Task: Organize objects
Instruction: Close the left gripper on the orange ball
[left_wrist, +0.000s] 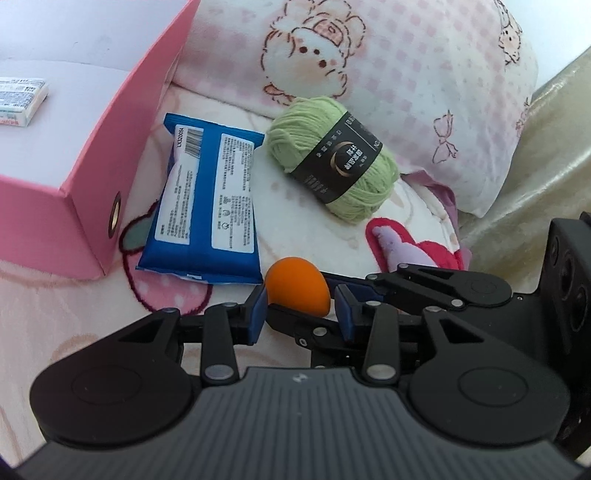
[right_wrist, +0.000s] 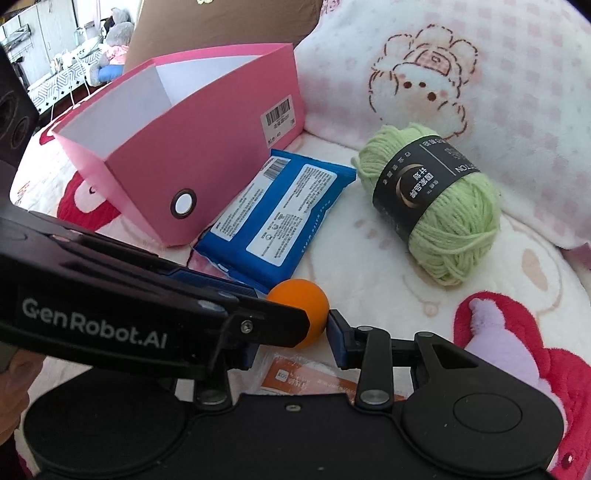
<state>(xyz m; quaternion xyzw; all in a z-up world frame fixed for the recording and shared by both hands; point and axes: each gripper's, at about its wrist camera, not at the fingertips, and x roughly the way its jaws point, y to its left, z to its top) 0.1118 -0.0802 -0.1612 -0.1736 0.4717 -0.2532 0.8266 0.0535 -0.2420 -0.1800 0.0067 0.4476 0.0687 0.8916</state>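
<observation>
Left wrist view alone, white packet in pink box

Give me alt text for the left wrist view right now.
The left tool has an orange ball between its open blue pads on a pink blanket. Beyond lie a blue wipes pack and green yarn; a pink box stands left.

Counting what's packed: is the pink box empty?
Not empty: the pink box holds a small white packet; no lid on it.
</observation>
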